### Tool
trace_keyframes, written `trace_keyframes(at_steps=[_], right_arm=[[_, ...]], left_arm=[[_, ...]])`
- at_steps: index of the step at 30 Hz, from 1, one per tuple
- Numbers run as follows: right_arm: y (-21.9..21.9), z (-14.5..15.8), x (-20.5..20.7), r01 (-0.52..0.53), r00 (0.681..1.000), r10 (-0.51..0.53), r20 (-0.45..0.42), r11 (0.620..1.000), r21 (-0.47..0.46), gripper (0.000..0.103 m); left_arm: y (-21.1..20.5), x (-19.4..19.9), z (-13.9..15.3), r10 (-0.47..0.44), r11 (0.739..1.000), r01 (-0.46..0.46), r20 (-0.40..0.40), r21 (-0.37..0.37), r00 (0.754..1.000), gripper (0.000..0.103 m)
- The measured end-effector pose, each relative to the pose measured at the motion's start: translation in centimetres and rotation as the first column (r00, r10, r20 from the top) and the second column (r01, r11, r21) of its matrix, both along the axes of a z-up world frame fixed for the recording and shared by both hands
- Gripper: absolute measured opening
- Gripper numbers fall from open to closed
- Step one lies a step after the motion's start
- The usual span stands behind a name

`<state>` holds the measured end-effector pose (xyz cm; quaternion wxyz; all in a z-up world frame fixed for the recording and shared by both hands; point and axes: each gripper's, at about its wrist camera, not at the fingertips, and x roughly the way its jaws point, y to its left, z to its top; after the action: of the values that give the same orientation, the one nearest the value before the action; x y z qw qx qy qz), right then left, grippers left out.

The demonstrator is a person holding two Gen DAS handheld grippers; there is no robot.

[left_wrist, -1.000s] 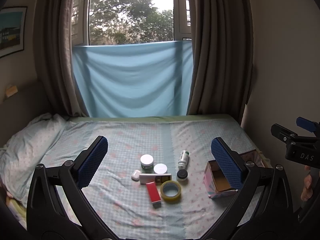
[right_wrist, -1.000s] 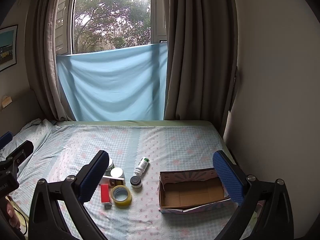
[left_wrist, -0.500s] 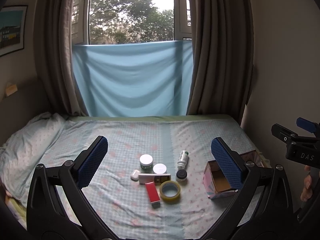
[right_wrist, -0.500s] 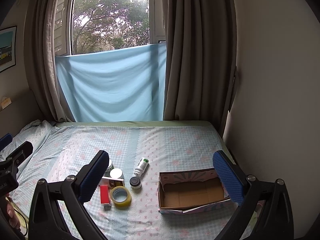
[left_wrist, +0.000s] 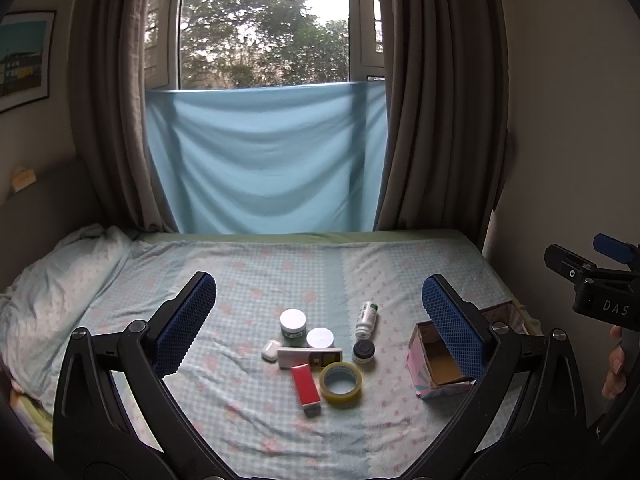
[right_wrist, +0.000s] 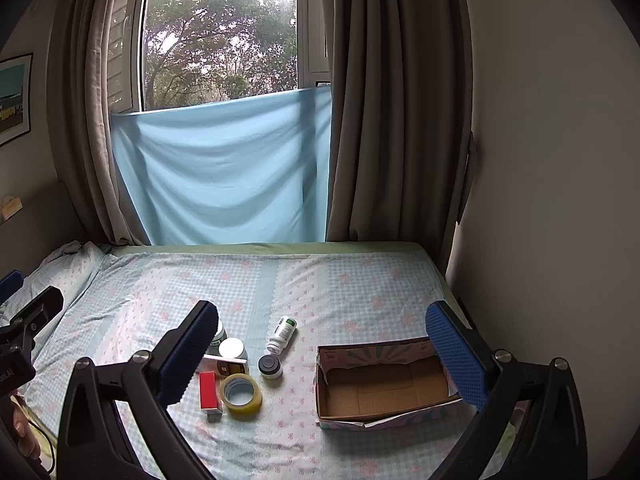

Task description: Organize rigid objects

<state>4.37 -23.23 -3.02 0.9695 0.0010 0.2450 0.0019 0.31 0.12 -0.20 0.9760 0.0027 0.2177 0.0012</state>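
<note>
Blue-padded fingers of the left gripper (left_wrist: 319, 312) are held wide apart with nothing between them in the left wrist view, raised above the bed (left_wrist: 256, 268); ahead of and below the gap a cluster of small things is laid on the checked sheet: a green jar with a white lid (left_wrist: 293, 323), a second white-lidded jar (left_wrist: 320, 338) touching a flat white device (left_wrist: 310, 357), a small white case (left_wrist: 271, 350) to its left, a red bar (left_wrist: 305, 389) beside a roll of yellow tape (left_wrist: 340, 379), a dark-capped little jar (left_wrist: 363, 351) and a white bottle (left_wrist: 367, 317) lying on its side. Off to the right of the cluster, partly hidden behind the right-hand pad, an open cardboard box (left_wrist: 436, 368) is seen, and the right gripper's body is caught at the frame's right edge. From the right wrist view the right gripper (right_wrist: 320, 354) is likewise spread open and empty, the box (right_wrist: 384, 384) lying just under its right-hand pad and shown to hold nothing, while the tape (right_wrist: 241, 396), the red bar (right_wrist: 208, 391), the little jar (right_wrist: 270, 366) and the bottle (right_wrist: 282, 334) are grouped nearer its left-hand pad. Judged from this, the sorting has not begun: every item is left outside the box, and all of them remain to be picked up and placed inside
</note>
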Motion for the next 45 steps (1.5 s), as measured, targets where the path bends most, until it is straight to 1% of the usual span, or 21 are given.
trace_keyframes(at_steps=[12, 16, 21, 24, 26, 29, 31, 32, 34, 36, 40, 43, 45], right_arm=[[-0.1, 0.0, 0.3, -0.003, 1.0, 0.003, -0.001, 1.0, 0.004, 0.103], [0.0, -0.1, 0.6, -0.01, 1.0, 0.01, -0.008, 1.0, 0.008, 0.103], [0.3, -0.7, 1.9, -0.033, 0.998, 0.034, -0.054, 0.999, 0.016, 0.103], [0.4, -1.3, 3.2, -0.051, 0.994, 0.052, -0.091, 0.999, 0.012, 0.103], [0.5, -1.9, 4.4, -0.066, 0.991, 0.067, -0.119, 0.998, 0.013, 0.103], [0.8, -3.3, 6.7, -0.095, 0.981, 0.097, -0.171, 0.995, 0.017, 0.103], [1.0, -4.6, 8.3, -0.121, 0.972, 0.122, -0.2, 0.992, 0.019, 0.103], [1.3, -5.3, 9.3, -0.134, 0.967, 0.135, -0.214, 0.991, 0.019, 0.103], [1.7, -6.8, 11.3, -0.156, 0.956, 0.157, -0.249, 0.987, 0.024, 0.103], [2.2, -8.2, 13.6, -0.174, 0.94, 0.179, -0.29, 0.984, 0.04, 0.103], [3.2, -11.0, 18.5, -0.205, 0.9, 0.227, -0.373, 0.974, 0.099, 0.103], [4.0, -13.4, 22.4, -0.21, 0.865, 0.247, -0.437, 0.969, 0.131, 0.103], [4.4, -15.2, 25.2, -0.21, 0.841, 0.26, -0.475, 0.965, 0.157, 0.103]], left_arm=[[-0.1, 0.5, -0.1, 0.006, 1.0, -0.006, -0.01, -0.003, 1.0, 0.102], [-0.1, 0.9, -0.5, 0.015, 1.0, -0.015, -0.027, -0.002, 1.0, 0.102], [0.3, 2.0, -1.4, 0.043, 0.999, -0.044, -0.09, -0.011, 0.995, 0.102], [1.0, 3.3, -2.5, 0.057, 0.997, -0.063, -0.15, -0.035, 0.987, 0.102], [1.5, 4.4, -3.8, 0.07, 0.995, -0.081, -0.201, -0.049, 0.977, 0.102], [2.3, 6.2, -6.4, 0.099, 0.991, -0.12, -0.296, -0.056, 0.95, 0.102], [2.9, 7.6, -8.7, 0.105, 0.988, -0.138, -0.365, -0.066, 0.925, 0.102], [3.1, 8.4, -10.0, 0.091, 0.988, -0.132, -0.403, -0.074, 0.91, 0.102], [3.5, 10.1, -12.8, 0.078, 0.988, -0.131, -0.485, -0.077, 0.871, 0.102], [4.2, 11.6, -15.4, 0.087, 0.984, -0.157, -0.539, -0.086, 0.838, 0.102], [5.9, 14.8, -20.2, 0.099, 0.964, -0.229, -0.621, -0.134, 0.777, 0.102], [7.1, 17.5, -23.4, 0.111, 0.947, -0.285, -0.686, -0.145, 0.719, 0.102], [7.7, 19.2, -25.5, 0.121, 0.938, -0.316, -0.717, -0.144, 0.686, 0.102]])
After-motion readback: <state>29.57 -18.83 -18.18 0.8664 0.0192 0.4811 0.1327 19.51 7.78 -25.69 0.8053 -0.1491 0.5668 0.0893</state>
